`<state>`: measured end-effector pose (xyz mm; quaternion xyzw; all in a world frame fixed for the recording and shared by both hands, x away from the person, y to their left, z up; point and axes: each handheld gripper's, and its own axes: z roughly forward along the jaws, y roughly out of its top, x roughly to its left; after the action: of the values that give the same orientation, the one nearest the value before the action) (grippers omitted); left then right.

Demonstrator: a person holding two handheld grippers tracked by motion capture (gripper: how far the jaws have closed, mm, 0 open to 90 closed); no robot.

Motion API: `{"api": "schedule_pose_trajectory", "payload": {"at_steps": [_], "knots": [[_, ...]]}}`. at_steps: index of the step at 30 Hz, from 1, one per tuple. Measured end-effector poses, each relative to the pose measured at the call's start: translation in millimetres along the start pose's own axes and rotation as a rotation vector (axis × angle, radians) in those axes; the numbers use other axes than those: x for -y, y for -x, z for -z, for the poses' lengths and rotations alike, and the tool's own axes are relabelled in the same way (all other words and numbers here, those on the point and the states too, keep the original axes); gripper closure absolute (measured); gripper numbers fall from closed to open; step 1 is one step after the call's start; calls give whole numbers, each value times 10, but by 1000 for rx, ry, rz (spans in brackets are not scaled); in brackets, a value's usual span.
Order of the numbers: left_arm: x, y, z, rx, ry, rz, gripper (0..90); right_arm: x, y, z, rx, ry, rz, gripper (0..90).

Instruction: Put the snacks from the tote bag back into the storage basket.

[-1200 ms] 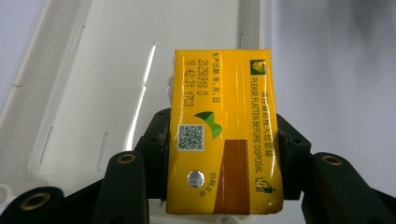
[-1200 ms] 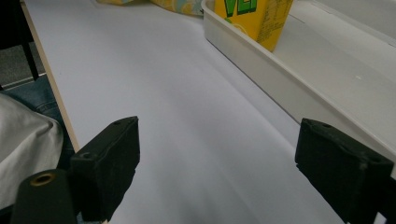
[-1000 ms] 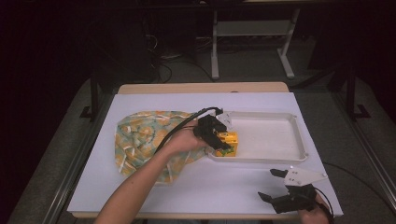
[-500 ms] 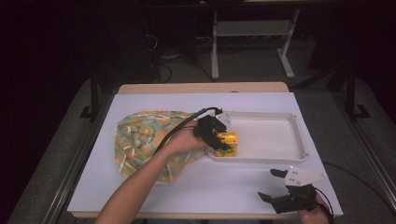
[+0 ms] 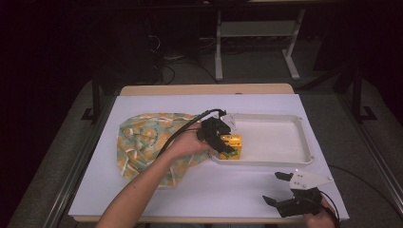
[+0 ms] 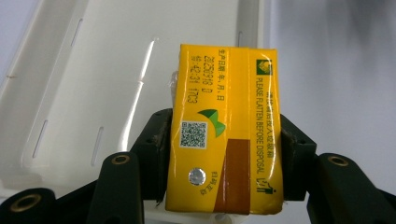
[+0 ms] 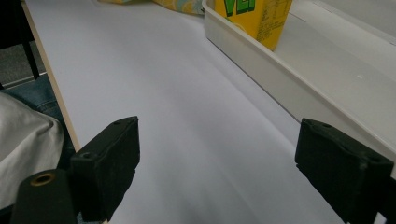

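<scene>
Here, left claw (image 6: 219,154) gripping yellow carton (image 6: 226,130) in white tray (image 5: 280,140), right claw (image 7: 224,172) spread wide, empty.

Yellow carton (image 6: 224,135), side: "PLEASE FLATTEN BEFORE DISPOSAL"
Same carton, stamp: a date code (digits unclear) and a QR code
Carton front, right gripper view: green "VE"

One yellow drink carton (image 5: 231,146) sits at about 9 o'clock inside the one white tray (image 5: 285,159). One patterned yellow-green cloth bag (image 5: 142,140) lies at 9 o'clock of the tray. Two grippers are on the table: the left gripper (image 5: 219,137) at the centre, and the right gripper (image 5: 278,189) at 5 o'clock.
</scene>
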<state>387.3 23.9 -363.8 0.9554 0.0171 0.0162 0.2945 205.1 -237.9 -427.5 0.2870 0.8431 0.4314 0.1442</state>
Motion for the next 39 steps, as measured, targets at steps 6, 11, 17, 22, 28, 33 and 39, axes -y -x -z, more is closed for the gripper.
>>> {"api": "schedule_pose_trajectory", "payload": {"at_steps": [6,11,17,22,28,33,39], "knots": [[-10,13,8,-6,3,-6,458,0,2,-1,1,-1,0,134],[-14,22,19,-9,4,-3,447,-1,0,-1,0,1,2,135],[-21,47,45,-23,10,1,400,0,-1,-4,1,-1,0,134],[-5,52,75,-36,13,15,372,3,6,-1,5,-2,-2,135],[23,59,103,-49,28,30,342,5,8,0,7,-4,-2,134],[33,86,153,-63,56,48,317,6,8,-1,9,-5,-6,135],[87,115,187,-76,58,74,301,6,7,-5,12,-6,-7,135]]}}
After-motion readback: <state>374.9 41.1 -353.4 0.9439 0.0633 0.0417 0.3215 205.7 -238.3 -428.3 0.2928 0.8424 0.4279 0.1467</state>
